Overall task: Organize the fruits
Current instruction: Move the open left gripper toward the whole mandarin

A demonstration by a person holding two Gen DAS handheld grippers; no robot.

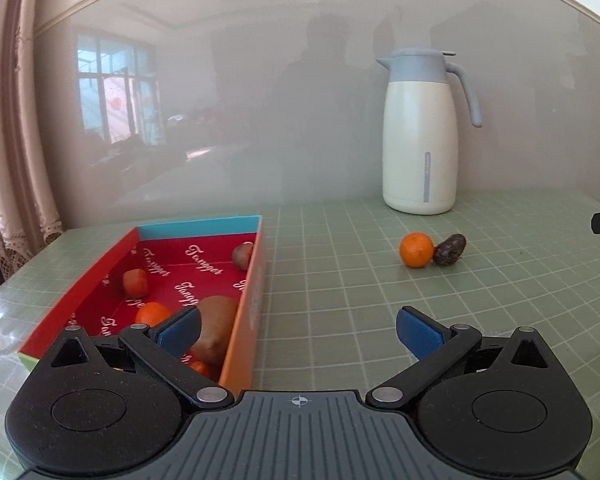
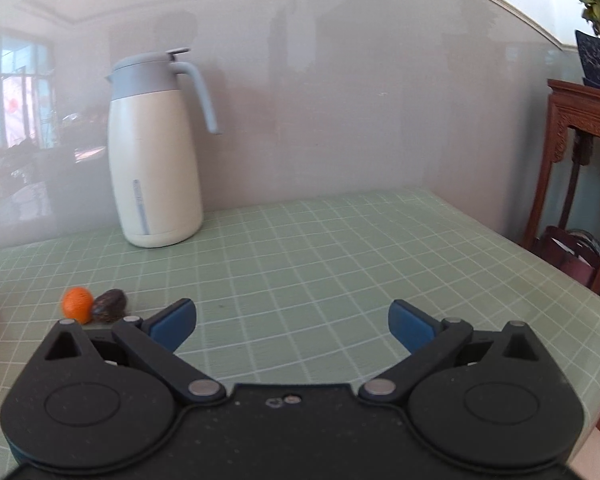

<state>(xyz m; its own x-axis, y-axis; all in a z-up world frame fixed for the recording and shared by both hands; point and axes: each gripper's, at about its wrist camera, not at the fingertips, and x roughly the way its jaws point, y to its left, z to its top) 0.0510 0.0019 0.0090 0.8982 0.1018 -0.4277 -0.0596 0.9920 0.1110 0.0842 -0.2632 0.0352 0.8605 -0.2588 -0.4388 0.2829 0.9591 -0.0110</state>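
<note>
While two fruits remained loose on the green grid mat (image 1: 340, 280), the step in hand was judged to be their collection into the red-lined box (image 1: 244, 320). Item: mandarin (image 1: 417, 249), round, no evident long axis, touching the dark brown fruit (image 1: 450, 249) on its right, both well apart from the box and in front of the cream thermos jug (image 1: 419, 136). Item: dark brown fruit, oblong, long axis lying roughly across the left wrist view and tilted up toward the right; in the right wrist view the pair sat low at the left, mandarin (image 2: 77, 304) beside dark fruit (image 2: 109, 306). Item: box, long axis running away from the camera, already holding a kiwi (image 1: 216, 332), orange pieces and another brown fruit. Left gripper (image 1: 298, 334): fingers wide apart, empty, hovering beside the box wall. Right gripper (image 2: 292, 326): fingers wide apart, empty, over bare mat. Handling note, as judgement: take one fruit at a time; close across the oblong fruit's short axis; approach from the free side, since nudging could roll the mandarin.
</note>
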